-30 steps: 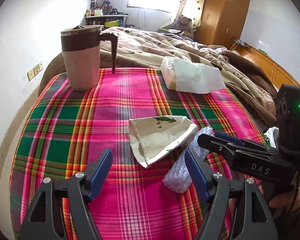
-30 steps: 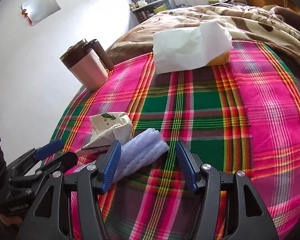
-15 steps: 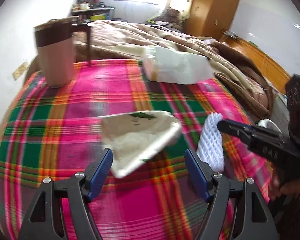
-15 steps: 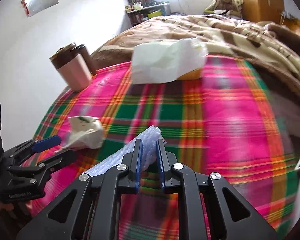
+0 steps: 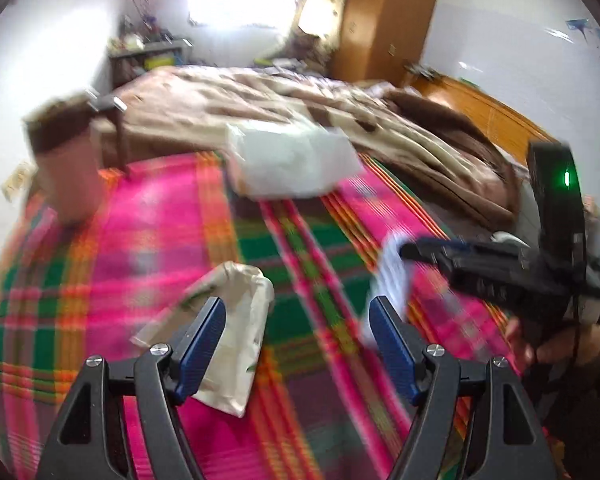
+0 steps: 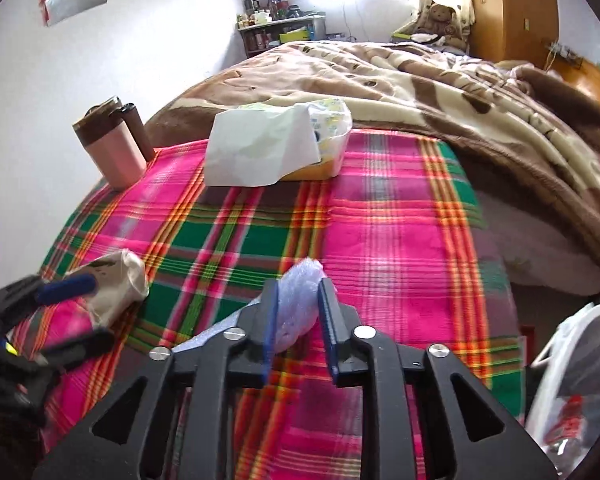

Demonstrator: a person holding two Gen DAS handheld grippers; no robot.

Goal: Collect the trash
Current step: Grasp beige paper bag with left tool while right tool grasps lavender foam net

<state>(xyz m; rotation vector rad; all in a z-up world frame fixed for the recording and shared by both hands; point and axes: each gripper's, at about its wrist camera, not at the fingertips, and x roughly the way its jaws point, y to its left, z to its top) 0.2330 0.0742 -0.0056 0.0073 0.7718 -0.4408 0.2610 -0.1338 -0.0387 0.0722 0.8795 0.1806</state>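
Cream paper wrapper (image 5: 236, 328) lay on the plaid surface (image 6: 400, 248) between the wide-open left claw (image 5: 296, 340), while the right claw (image 6: 298, 316), jaws lately eased, pinched bubble wrap (image 6: 296, 304) that might slip before the bin (image 6: 572, 380).

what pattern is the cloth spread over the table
A plaid cloth in pink, green and orange stripes; it shows sharpest in the right wrist view.
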